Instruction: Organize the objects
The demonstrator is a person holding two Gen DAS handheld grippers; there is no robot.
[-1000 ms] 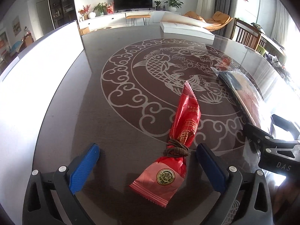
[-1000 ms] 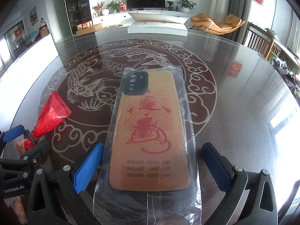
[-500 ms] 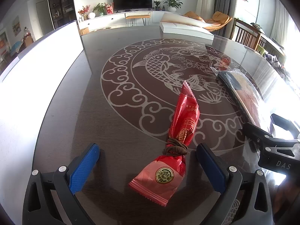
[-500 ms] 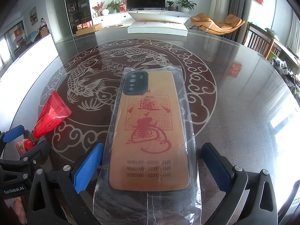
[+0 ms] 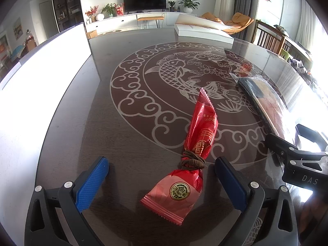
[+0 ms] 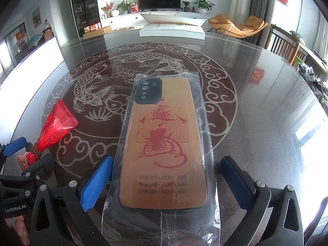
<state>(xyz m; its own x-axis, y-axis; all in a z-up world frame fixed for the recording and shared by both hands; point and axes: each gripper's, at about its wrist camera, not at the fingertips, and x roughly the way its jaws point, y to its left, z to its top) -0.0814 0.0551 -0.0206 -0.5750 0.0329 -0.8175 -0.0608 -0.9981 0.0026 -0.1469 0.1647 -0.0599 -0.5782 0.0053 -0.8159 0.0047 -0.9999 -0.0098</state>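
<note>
A red snack packet, bound at its middle with a brown cord, lies on the dark table. My left gripper is open, and the packet's near end lies between its blue fingers. An orange phone case in a clear plastic bag lies on the table between the open blue fingers of my right gripper. The packet also shows at the left of the right wrist view, and the bagged case at the right of the left wrist view.
The table has a pale fish and cloud pattern. A white board stands along its left edge. A flat white box lies at the far edge. Chairs stand at the right.
The red packet has shifted slightly toward the left gripper. The right gripper and the phone case have not moved.
</note>
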